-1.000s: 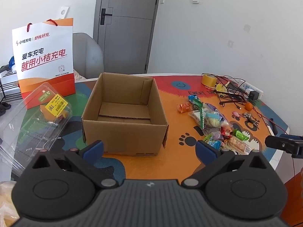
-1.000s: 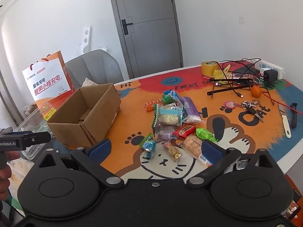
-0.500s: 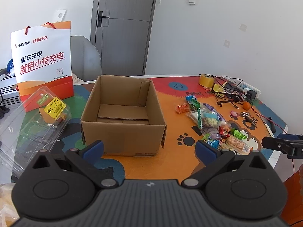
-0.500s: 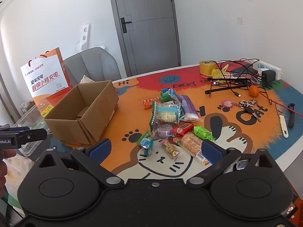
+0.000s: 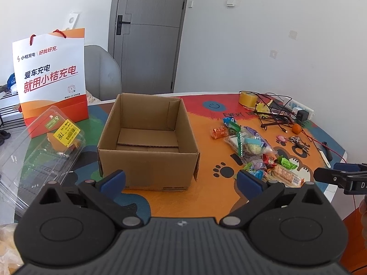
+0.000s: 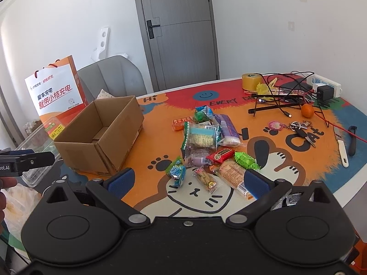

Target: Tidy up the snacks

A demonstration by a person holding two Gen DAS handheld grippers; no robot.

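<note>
1. The left gripper [image 5: 181, 178] hangs above the near edge of the table [image 5: 206, 197], its blue-padded fingers spread wide and holding nothing.
2. Straight ahead of it, just past the fingertips, stands the open cardboard box [image 5: 148, 142], upright, flaps folded in, nothing inside.
3. The right gripper [image 6: 187, 181] is likewise spread wide and bare, above the cartoon-cat table mat [image 6: 286, 160].
4. The pile of snack packets [image 6: 206, 146] lies directly ahead of the right gripper, between and beyond its fingers; the nearest packets, a blue-green candy pack [image 6: 176, 171], a small biscuit pack [image 6: 205, 178] and a long cracker pack [image 6: 232, 175], lie just in front of the pads. No finger touches any of them.
5. The box sits left of the pile, apart from it on the mat.
6. Left of the box lie a clear plastic clamshell [image 5: 45, 151] with a yellow label and an orange-and-white paper bag [image 5: 51, 78].
7. At the far right of the table are a tape roll [image 6: 251, 81], tangled cables [image 6: 286, 91], an orange [image 6: 307, 110] and keys [image 6: 298, 127].
</note>
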